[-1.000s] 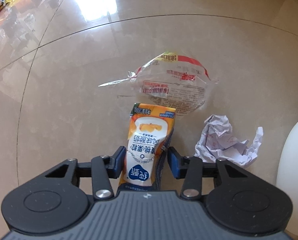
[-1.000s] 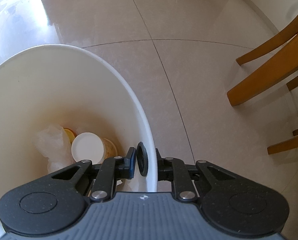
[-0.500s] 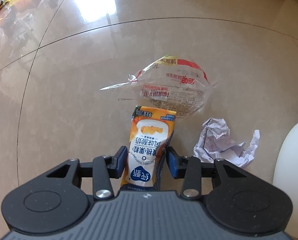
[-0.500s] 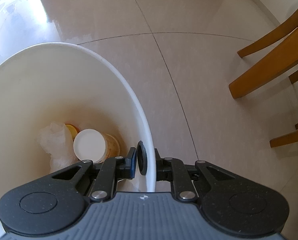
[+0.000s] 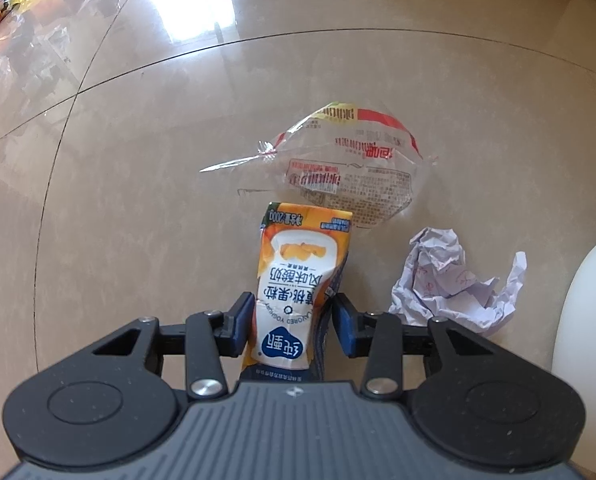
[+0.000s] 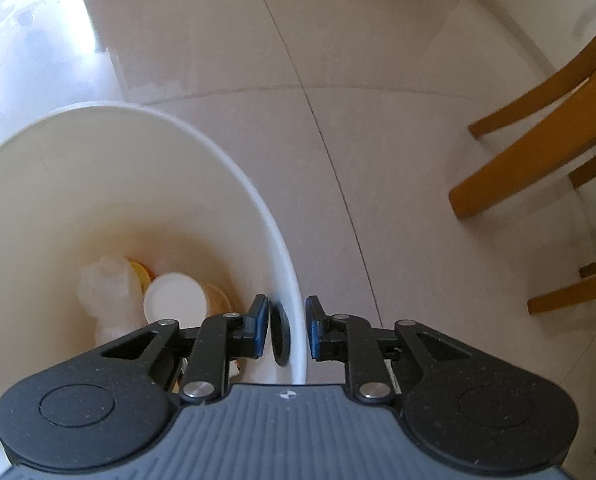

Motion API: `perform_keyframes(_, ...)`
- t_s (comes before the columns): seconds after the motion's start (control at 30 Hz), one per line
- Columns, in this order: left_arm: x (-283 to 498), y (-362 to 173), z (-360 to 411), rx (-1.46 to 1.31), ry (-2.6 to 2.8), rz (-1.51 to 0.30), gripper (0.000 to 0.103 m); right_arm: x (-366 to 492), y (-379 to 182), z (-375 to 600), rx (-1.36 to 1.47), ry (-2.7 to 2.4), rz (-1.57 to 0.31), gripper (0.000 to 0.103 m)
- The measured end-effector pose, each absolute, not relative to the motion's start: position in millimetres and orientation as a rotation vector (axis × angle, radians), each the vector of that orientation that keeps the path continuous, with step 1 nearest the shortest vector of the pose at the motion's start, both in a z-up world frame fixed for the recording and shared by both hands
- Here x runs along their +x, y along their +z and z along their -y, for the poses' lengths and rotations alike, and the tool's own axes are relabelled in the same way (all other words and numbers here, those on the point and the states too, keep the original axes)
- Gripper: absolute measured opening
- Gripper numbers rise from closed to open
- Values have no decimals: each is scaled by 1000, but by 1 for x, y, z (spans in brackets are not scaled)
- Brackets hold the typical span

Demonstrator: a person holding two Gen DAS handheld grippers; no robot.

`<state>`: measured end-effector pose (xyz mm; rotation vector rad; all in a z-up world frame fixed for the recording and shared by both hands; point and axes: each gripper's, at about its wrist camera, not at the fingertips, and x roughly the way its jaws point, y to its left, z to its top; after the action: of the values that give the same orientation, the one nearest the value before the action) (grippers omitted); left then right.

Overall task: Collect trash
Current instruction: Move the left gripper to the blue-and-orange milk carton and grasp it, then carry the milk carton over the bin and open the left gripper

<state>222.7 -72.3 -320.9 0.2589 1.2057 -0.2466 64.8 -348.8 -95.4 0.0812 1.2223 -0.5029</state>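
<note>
My left gripper (image 5: 293, 320) is shut on an orange and white yogurt carton (image 5: 298, 264), squeezed between the blue pads and pointing down at the tiled floor. Beyond it on the floor lie a clear plastic food wrapper (image 5: 358, 172) and, to the right, a ball of crumpled paper (image 5: 446, 280). My right gripper (image 6: 285, 330) straddles the rim of the white trash bin (image 6: 257, 200); its jaws are opening and both pads stand just off the rim and its black disc (image 6: 278, 336). Inside the bin lie a white-lidded cup (image 6: 175, 300) and white crumpled trash (image 6: 105, 288).
The bin's white side (image 5: 590, 300) shows at the right edge of the left wrist view, close to the paper. Wooden chair legs (image 6: 538, 160) stand on the floor to the right of the bin. Boxes and bags lie far off at the back left.
My right gripper's jaws have parted from the bin rim they were clamped on. The left gripper keeps its hold on the carton and has not moved.
</note>
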Motion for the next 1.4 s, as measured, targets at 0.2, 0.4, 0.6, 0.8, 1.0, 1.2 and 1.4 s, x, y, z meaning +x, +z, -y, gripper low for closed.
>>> perform_keyframes(0.2, 226, -323, 70, 253, -240, -1215, 41, 64, -99, 349, 78, -507, -1246, 24)
perform_keyframes(0.4, 226, -321, 71, 259, -256, -1203, 32, 64, -102, 354, 88, -512, -1253, 20)
perform_keyframes(0.6, 224, -310, 68, 303, -278, -1178, 31, 64, -102, 353, 78, -521, -1252, 21)
perform_keyframes(0.8, 220, -298, 61, 342, -305, -1188, 31, 65, -101, 348, 67, -524, -1252, 21)
perform_keyframes(1.0, 215, -273, 53, 358, -330, -1194, 31, 66, -100, 340, 38, -531, -1251, 23)
perform_keyframes(1.2, 203, -230, 49, 389, -387, -1222, 31, 66, -97, 340, 47, -542, -1250, 23)
perform_keyframes(1.4, 187, -142, 61, 427, -540, -1197, 31, 65, -97, 340, 39, -540, -1249, 23)
